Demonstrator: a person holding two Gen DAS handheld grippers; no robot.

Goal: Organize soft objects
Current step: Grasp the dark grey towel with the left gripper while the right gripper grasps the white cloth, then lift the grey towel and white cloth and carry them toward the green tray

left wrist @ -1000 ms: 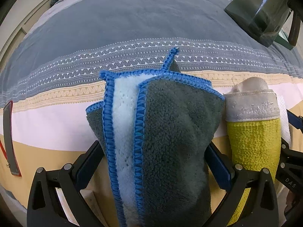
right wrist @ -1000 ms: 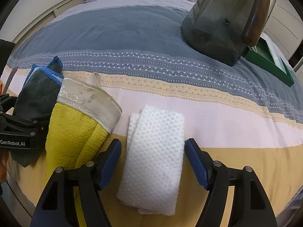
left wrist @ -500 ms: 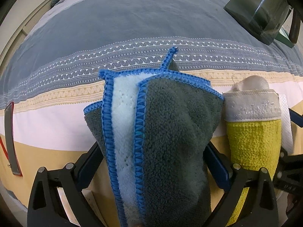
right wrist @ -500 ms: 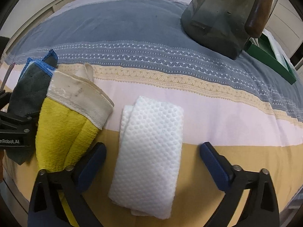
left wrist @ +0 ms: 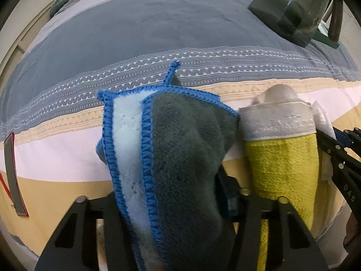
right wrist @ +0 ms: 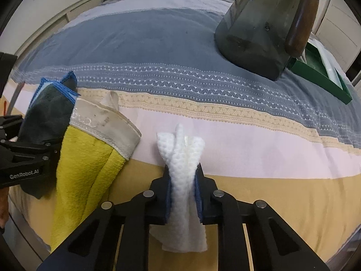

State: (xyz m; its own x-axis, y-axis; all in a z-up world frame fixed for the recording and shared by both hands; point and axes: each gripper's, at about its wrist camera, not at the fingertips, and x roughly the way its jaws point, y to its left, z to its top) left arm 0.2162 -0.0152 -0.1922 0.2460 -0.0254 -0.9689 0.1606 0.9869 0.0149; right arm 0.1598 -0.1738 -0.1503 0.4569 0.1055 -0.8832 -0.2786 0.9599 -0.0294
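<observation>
Three folded cloths lie in a row on my striped bedspread (right wrist: pixel 225 149). From the left: one grey fleece cloth with blue stitched edging (left wrist: pixel 180 169), which my left claw (left wrist: pixel 171 205) is closing on, its pads seemingly pressing it; one yellow terry towel with a pale band (right wrist: pixel 90 158); one white waffle-textured cloth (right wrist: pixel 182 180), bunched tight between my closing right claw (right wrist: pixel 183 194).

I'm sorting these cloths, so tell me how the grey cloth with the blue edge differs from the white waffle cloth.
The grey cloth is dark, plush and edged in blue stitching; the white cloth is plain, with a honeycomb weave. The grey cloth looks bulkier, the white cloth slimmer. The grey cloth lies against the yellow towel; the white cloth lies apart from it. Both rest on the striped bedspread, each between closing gripper fingers, the left gripper and the right gripper.
</observation>
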